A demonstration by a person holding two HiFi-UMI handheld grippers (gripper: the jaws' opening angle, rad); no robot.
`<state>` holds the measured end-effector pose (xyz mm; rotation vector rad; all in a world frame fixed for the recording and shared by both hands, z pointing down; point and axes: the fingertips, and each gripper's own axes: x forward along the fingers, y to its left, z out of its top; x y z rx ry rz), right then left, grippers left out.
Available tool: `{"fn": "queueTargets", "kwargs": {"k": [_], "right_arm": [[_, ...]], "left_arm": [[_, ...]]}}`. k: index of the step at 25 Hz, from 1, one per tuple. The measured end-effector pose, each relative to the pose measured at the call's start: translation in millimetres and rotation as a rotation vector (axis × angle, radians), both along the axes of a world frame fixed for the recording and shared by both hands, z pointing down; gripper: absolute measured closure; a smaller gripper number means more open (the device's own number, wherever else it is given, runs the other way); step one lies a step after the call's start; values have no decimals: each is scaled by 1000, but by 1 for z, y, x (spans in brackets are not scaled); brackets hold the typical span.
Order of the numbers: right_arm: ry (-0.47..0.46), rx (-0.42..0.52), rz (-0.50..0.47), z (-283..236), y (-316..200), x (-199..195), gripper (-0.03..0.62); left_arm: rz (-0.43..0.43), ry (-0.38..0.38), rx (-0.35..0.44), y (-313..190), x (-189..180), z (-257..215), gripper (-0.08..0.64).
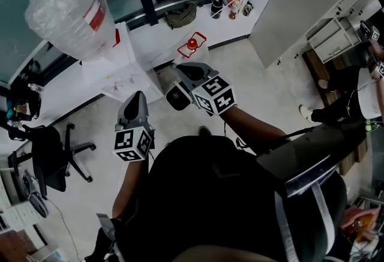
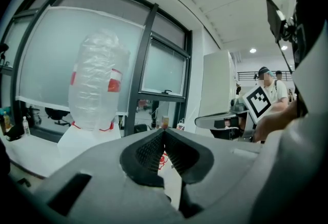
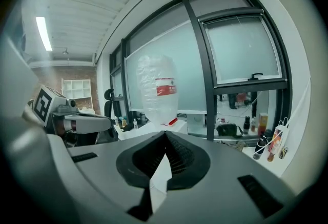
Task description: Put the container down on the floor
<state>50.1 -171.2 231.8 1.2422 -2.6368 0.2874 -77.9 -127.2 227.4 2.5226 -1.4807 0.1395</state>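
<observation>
Head view, container: a clear jug (image 1: 69, 9) with a red label is seen at the upper left, neck down on a white base (image 1: 120, 66).
Head view, tongs: the left gripper (image 1: 138, 99) and right gripper (image 1: 181, 69) are held at centre, apart from the jug.
Left gripper view, jaws: pressed together, nothing gripped; the jug is seen left of centre.
Right gripper view, jaws: clenched tip to tip, nothing held; the jug is seen at centre, above the tips.
</observation>
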Motion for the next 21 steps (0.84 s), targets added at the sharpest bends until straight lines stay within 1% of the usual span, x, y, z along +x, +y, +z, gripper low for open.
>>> {"fn": "queueTargets", "kwargs": {"k": [3, 8, 13, 17, 21], "right_arm": [[-5, -4, 6, 0, 0, -1, 584], [9, 7, 20, -2, 0, 4, 584], [4, 8, 33, -1, -3, 5, 584], [12, 9, 39, -2, -3, 7, 584], [18, 7, 44, -2, -3, 11, 584]], "left_arm": [[9, 1, -1, 1, 0, -1, 549], [10, -31, 17, 3, -1, -2, 548], [13, -20, 2, -1, -2, 2, 548], [19, -24, 14, -2, 1, 1, 548], [17, -16, 8, -1, 4, 0, 548]]}}
